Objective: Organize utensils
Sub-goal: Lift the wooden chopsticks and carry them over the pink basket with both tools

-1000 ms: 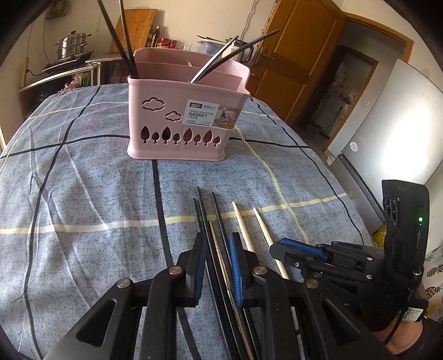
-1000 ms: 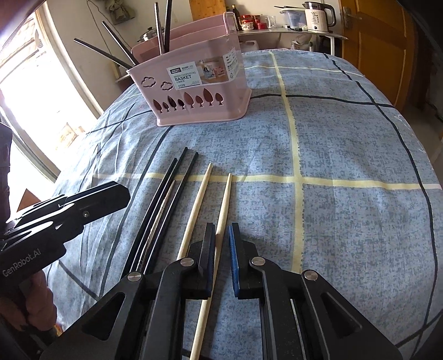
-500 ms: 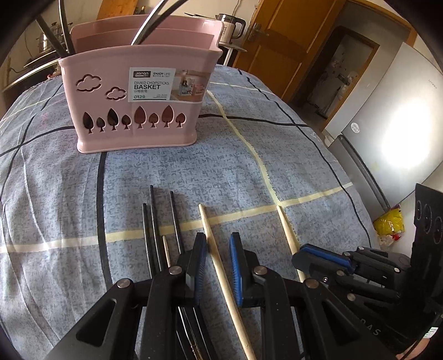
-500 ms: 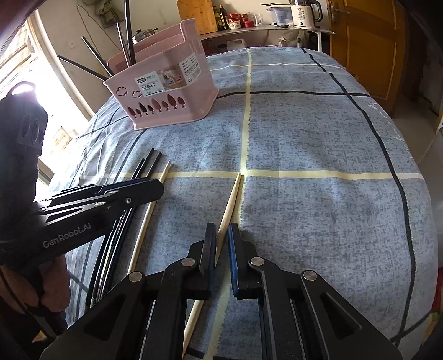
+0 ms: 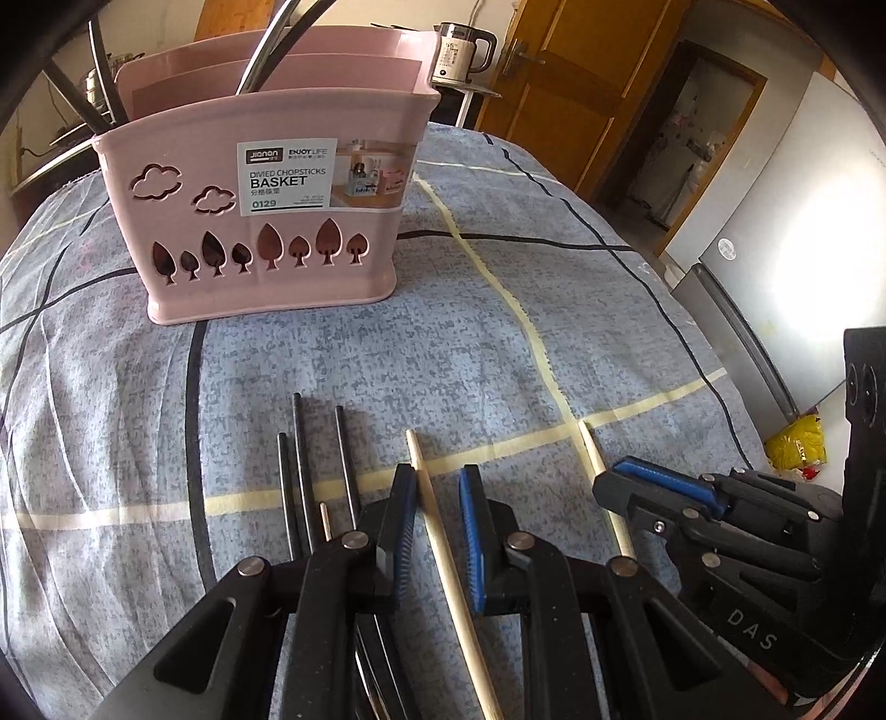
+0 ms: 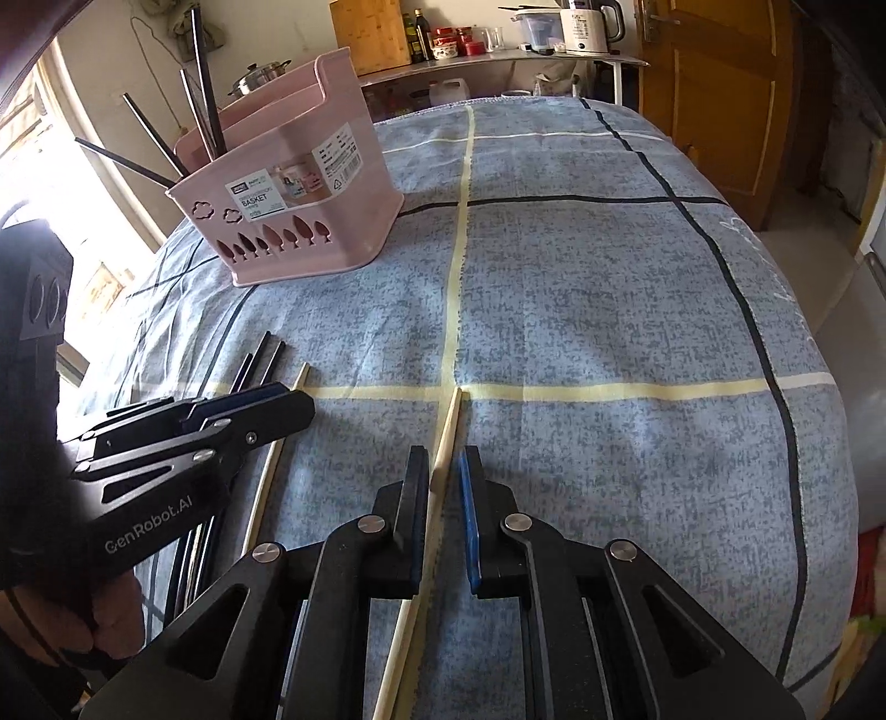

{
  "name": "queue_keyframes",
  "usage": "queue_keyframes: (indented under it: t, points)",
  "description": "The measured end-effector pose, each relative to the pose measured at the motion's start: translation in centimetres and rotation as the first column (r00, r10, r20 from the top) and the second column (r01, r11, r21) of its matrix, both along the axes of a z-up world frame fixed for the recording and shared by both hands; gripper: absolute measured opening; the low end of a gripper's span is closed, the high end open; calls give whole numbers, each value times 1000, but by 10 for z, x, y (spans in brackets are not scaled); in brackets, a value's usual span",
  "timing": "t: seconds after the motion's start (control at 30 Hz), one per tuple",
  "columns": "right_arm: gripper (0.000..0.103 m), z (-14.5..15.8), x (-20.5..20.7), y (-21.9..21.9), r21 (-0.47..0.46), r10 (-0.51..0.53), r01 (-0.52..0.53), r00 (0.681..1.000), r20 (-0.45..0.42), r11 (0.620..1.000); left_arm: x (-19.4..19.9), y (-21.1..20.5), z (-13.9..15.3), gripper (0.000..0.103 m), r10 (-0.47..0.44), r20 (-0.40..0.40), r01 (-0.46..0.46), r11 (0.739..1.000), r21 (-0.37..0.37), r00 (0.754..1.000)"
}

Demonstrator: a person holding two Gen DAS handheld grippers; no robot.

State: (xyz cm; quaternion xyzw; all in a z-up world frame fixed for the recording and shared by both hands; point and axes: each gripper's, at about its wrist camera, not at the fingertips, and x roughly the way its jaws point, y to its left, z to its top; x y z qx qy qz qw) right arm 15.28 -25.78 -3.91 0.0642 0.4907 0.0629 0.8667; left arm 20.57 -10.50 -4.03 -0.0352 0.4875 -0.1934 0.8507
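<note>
A pink divided basket (image 5: 266, 221) (image 6: 299, 216) stands on the blue checked cloth with several dark utensils standing in it. Two wooden chopsticks lie on the cloth. My left gripper (image 5: 437, 487) is open with its jaws either side of one wooden chopstick (image 5: 443, 543), not clamping it. My right gripper (image 6: 443, 471) (image 5: 664, 487) is open with its jaws astride the other wooden chopstick (image 6: 446, 437) (image 5: 595, 459). Several black chopsticks (image 5: 310, 459) (image 6: 260, 360) lie just left of the left gripper.
The cloth-covered table (image 6: 581, 277) falls away at the right edge. A counter with a kettle (image 6: 587, 27) and jars stands behind. A wooden door (image 6: 720, 94) is at the back right. A yellow bag (image 5: 797, 443) lies on the floor.
Both grippers moved forward and rightward. The left went from the black chopsticks to a wooden chopstick. The right wooden chopstick has moved away from the other.
</note>
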Motion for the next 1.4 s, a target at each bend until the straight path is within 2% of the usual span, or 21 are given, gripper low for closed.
queue_keyframes:
  t: [0.17, 0.27, 0.57, 0.73, 0.87, 1.17, 1.4]
  points:
    - [11, -1, 12, 2, -4, 9, -9, 1000, -1, 1000, 9, -8, 1, 17, -18, -2, 18, 1000, 15, 1000]
    - [6, -1, 14, 0, 0, 2, -2, 1000, -4, 1000, 14, -11, 0, 8, -19, 6, 19, 999, 43, 1000]
    - [6, 11, 12, -2, 17, 6, -6, 1000, 23, 1000, 20, -6, 7, 6, -16, 2, 16, 1000, 6, 1000]
    - [5, 35, 10, -3, 30, 4, -7, 997, 79, 1000, 18, -3, 34, 5, -24, 58, 25, 1000, -17, 998]
    - [5, 62, 7, -4, 35, 1, -6, 990, 141, 999, 15, 0, 66, 5, -26, 118, 31, 999, -38, 993]
    - [5, 126, -6, -6, 39, -13, 1, 954, 300, 999, 2, 14, 133, 5, -19, 249, 40, 996, -80, 968]
    - [5, 146, -22, -7, 39, -17, 3, 936, 352, 999, -15, 20, 156, 5, -17, 294, 45, 995, -89, 956]
